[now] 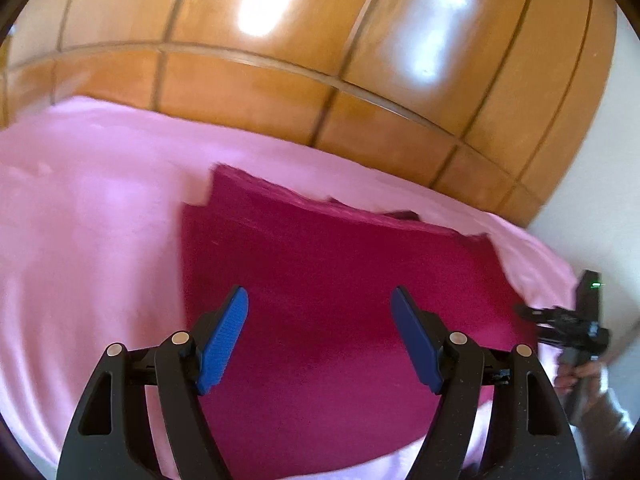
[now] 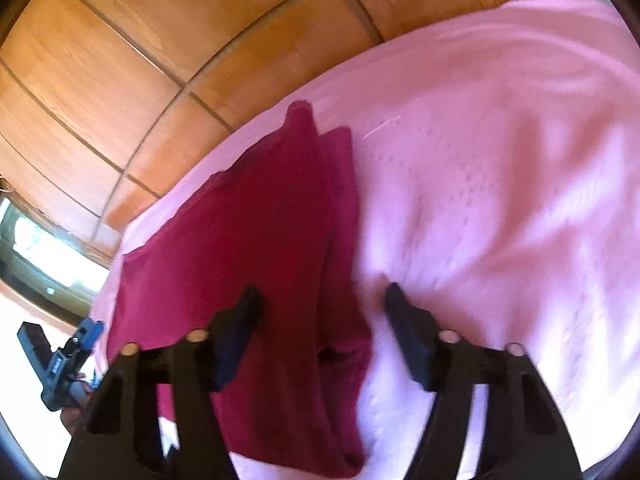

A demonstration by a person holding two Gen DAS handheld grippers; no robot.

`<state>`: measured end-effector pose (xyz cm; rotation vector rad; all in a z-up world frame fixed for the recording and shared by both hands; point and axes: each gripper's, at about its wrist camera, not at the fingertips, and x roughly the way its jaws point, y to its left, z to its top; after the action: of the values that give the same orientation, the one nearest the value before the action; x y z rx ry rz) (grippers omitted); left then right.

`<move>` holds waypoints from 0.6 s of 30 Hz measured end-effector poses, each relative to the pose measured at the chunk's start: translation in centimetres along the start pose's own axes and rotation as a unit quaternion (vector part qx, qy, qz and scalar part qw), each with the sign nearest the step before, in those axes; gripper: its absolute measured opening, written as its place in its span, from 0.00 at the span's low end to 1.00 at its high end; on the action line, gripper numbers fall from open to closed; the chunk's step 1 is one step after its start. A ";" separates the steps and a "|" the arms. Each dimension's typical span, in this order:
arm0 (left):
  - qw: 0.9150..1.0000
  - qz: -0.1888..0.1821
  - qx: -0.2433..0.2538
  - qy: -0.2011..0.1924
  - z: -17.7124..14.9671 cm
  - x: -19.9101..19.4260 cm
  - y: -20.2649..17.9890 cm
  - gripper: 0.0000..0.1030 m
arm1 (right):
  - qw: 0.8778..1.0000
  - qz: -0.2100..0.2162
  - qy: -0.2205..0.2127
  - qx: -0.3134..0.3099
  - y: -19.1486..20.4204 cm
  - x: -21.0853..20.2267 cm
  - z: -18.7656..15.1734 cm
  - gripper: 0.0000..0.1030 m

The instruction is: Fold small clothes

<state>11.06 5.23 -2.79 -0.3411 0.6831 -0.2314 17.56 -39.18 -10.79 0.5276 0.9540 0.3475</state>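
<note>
A dark magenta garment [image 1: 320, 248] lies flat on the pink sheet [image 1: 80, 200], folded into a rough rectangle. My left gripper [image 1: 320, 300] hovers over its near half, blue pads [image 1: 224, 340] wide apart and open with nothing between them. In the right wrist view the garment [image 2: 248, 220] shows a folded flap along its right edge. My right gripper [image 2: 320, 296] is open above that edge, one finger over the cloth and the other over the sheet [image 2: 500, 160], with no cloth pinched. Each gripper also appears in the other's view: the right [image 1: 568, 320] and the left [image 2: 76, 344].
Brown wooden panelling [image 1: 280, 80] rises just behind the sheet's far edge. A person's hand [image 1: 576, 372] holds the right gripper at the sheet's right side. A bright window [image 2: 40, 248] sits low at the left in the right wrist view. Pink sheet stretches to the garment's right.
</note>
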 end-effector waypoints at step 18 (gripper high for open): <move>0.994 -0.086 -0.032 0.057 -1.5 2.2 1.3 0.69 | 0.986 0.143 -0.005 -0.090 15.1 -2.7 1.8 0.21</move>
<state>11.90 5.36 -5.60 -0.4519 0.7760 -0.3959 16.80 -28.66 0.45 0.5015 0.8270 0.6824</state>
